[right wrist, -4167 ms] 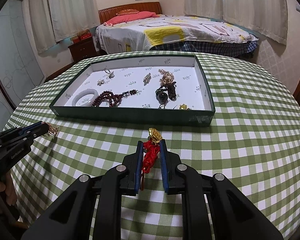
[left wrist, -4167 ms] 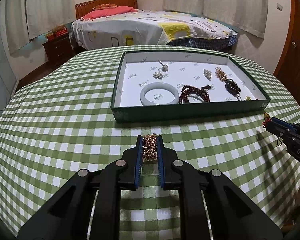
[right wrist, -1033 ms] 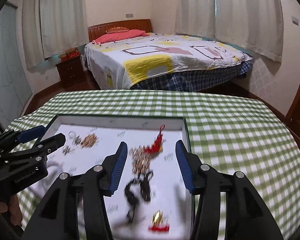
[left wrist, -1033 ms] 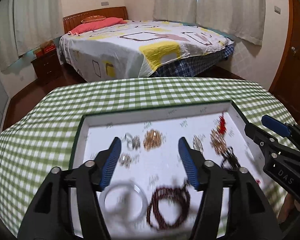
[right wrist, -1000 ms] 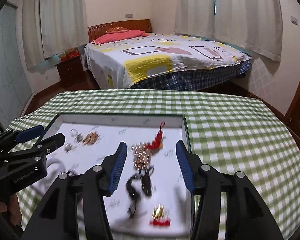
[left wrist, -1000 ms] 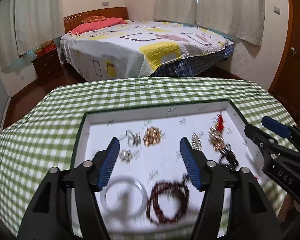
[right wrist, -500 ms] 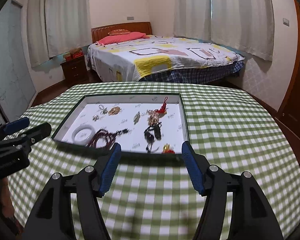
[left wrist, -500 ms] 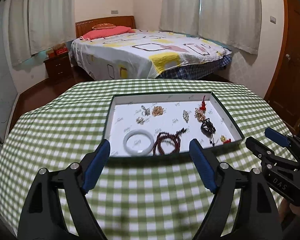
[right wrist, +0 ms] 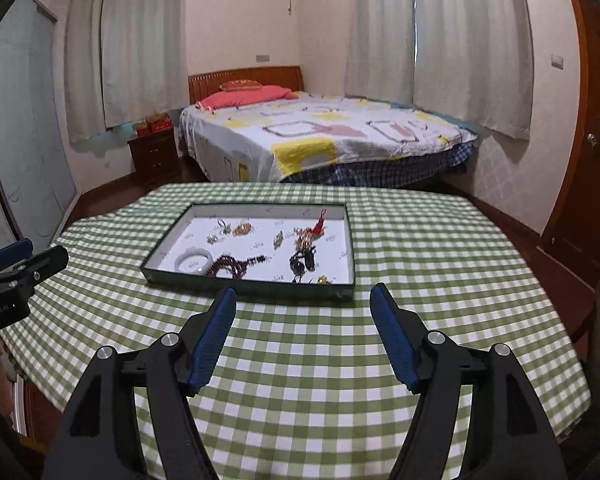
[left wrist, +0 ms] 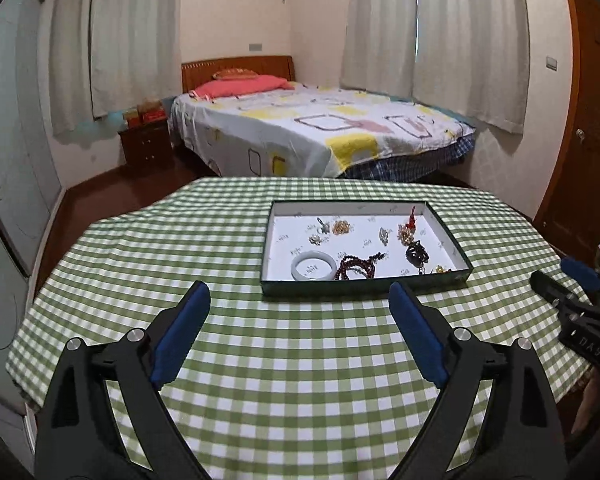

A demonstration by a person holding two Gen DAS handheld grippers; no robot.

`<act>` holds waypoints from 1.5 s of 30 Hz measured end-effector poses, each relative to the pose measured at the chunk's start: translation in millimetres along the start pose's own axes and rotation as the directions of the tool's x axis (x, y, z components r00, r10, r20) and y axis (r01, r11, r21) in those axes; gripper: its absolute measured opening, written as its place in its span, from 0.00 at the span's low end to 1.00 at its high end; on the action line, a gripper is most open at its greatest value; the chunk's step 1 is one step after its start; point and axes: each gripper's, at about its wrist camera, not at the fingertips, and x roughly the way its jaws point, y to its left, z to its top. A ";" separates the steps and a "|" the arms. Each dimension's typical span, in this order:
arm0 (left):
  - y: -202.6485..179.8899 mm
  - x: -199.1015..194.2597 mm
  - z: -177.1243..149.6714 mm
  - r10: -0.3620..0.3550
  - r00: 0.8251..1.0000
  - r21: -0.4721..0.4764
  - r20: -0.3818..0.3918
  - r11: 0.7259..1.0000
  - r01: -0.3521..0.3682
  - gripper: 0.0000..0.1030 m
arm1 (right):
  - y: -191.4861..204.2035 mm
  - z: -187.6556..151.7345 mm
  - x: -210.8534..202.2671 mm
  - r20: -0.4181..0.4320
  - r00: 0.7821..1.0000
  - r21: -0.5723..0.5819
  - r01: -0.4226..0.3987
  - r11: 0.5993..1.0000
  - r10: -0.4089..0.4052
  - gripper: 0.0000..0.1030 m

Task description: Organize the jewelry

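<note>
A green-walled tray [left wrist: 364,285] with a white floor sits on the checked table; it also shows in the right wrist view [right wrist: 252,287]. In it lie a white bangle [left wrist: 313,266], a dark red bead string [left wrist: 358,265], a gold chain cluster [left wrist: 341,227], a red tassel charm [left wrist: 412,216] and several small pieces. My left gripper [left wrist: 300,308] is open and empty, well back from the tray's near wall. My right gripper [right wrist: 303,310] is open and empty, also held back above the table.
The round table wears a green and white checked cloth [left wrist: 180,248]. A bed [left wrist: 312,128] stands behind it, a nightstand [left wrist: 146,146] to the left, a wooden door [left wrist: 588,120] at the right. The other gripper shows at each view's edge [right wrist: 16,268].
4.2 s ago the left gripper held the gold chain and the right the red tassel charm. Both pieces now lie in the tray; both grippers have opened and pulled back and up.
</note>
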 end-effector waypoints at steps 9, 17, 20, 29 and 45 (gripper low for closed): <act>16.1 -69.6 -2.2 0.027 0.995 -0.014 0.092 1.000 -0.026 0.87 | -7.2 12.9 -64.9 0.111 0.994 0.006 0.015 1.000 -0.015 0.71; 10.5 -106.3 6.1 -0.001 0.988 0.009 0.155 1.000 0.000 0.87 | 0.2 18.9 -98.7 0.165 0.986 -0.017 -0.004 1.000 0.007 0.71; 10.5 -109.8 7.2 0.006 0.986 0.012 0.168 1.000 -0.008 0.88 | 1.6 21.4 -110.1 0.191 0.982 -0.025 -0.005 1.000 0.009 0.71; 14.3 -112.5 7.0 0.000 0.986 -0.008 0.169 1.000 0.001 0.88 | 1.6 24.9 -116.4 0.208 0.978 -0.029 -0.004 1.000 0.010 0.71; 17.6 -115.8 6.5 -0.003 0.984 -0.022 0.176 1.000 0.007 0.88 | 2.7 25.2 -121.1 0.218 0.976 -0.028 -0.005 1.000 0.011 0.71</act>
